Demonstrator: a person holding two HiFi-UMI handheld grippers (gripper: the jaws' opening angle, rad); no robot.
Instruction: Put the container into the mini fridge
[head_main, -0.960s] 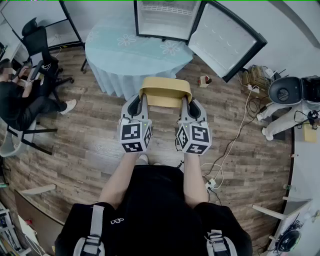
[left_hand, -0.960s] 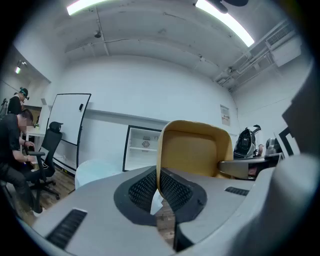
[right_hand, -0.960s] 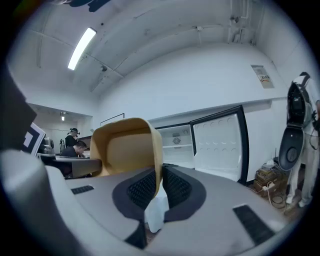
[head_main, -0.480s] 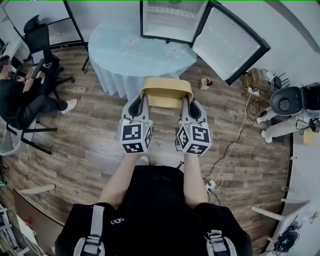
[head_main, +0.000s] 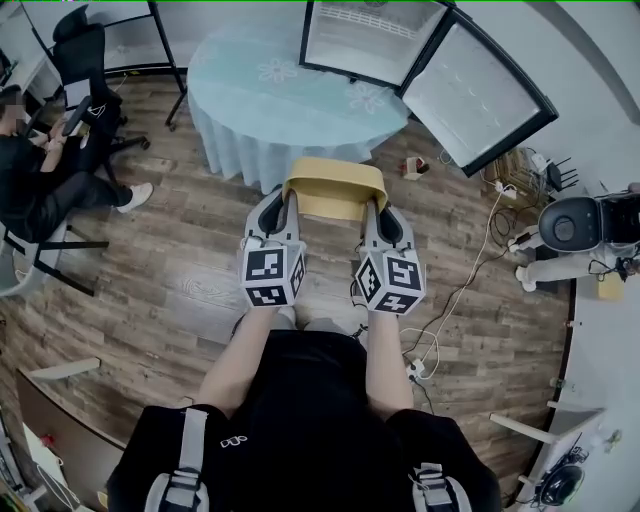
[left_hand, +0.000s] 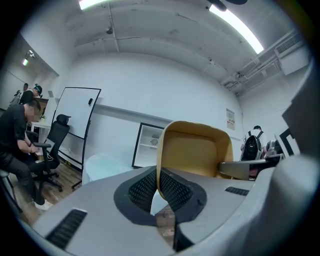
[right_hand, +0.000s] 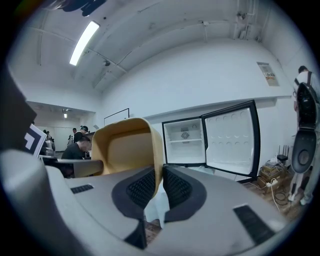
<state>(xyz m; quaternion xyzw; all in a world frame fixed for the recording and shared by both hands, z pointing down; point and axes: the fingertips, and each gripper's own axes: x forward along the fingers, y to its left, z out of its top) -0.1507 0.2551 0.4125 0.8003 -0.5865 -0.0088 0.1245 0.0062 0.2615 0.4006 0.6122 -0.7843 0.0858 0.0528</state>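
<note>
A yellow container (head_main: 335, 187) hangs in the air between both grippers, above the wooden floor. My left gripper (head_main: 288, 200) is shut on its left rim, and the black pads pinch that wall (left_hand: 159, 185) in the left gripper view. My right gripper (head_main: 368, 205) is shut on the right rim, gripping the wall (right_hand: 158, 186) in the right gripper view. Ahead, the mini fridge (head_main: 372, 40) stands with its door (head_main: 478, 95) swung open to the right and its white inside empty. From the right gripper the fridge (right_hand: 184, 141) appears straight ahead.
A round table with a pale blue cloth (head_main: 285, 100) stands between me and the fridge. A person sits on a chair (head_main: 40, 195) at the left. Cables and a white robot base (head_main: 575, 225) lie on the floor at the right.
The table and fridge have drifted right and come nearer in the head view. Both grippers keep the same hold on the container.
</note>
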